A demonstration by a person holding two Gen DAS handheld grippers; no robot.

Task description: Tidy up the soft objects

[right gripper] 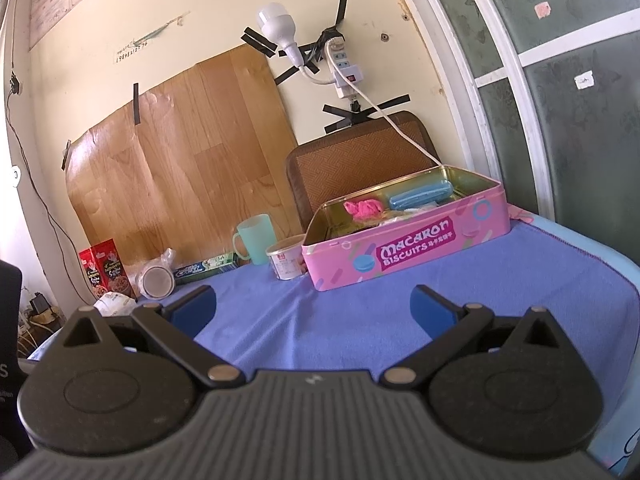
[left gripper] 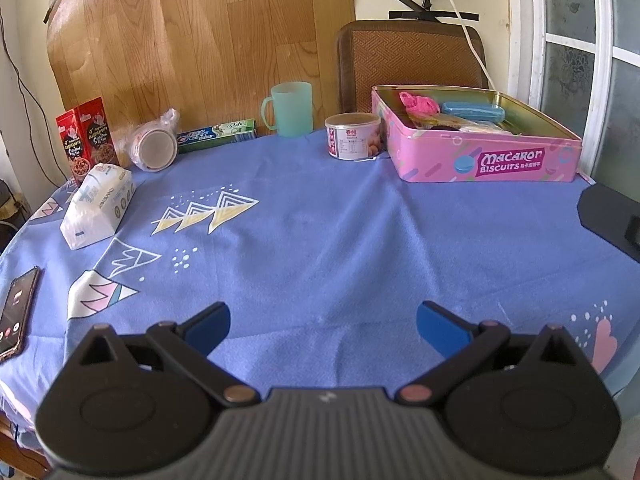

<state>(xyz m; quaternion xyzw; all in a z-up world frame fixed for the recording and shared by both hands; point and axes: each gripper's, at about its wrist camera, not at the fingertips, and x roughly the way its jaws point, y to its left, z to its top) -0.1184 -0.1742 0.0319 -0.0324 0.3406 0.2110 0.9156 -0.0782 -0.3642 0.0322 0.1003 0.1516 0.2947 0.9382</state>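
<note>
A pink Macaron Biscuits tin stands open at the far right of the blue tablecloth. Inside it lie a crumpled pink soft thing, a blue case and some pale packets. A white tissue pack lies on the left of the table. My left gripper hovers open over bare cloth near the front, holding nothing. My right gripper is open too, short of the tin, with nothing between its fingers.
Along the back stand a red snack box, a bagged roll, a toothpaste box, a green mug and a small can. A phone lies at the left edge. A chair back stands behind the table.
</note>
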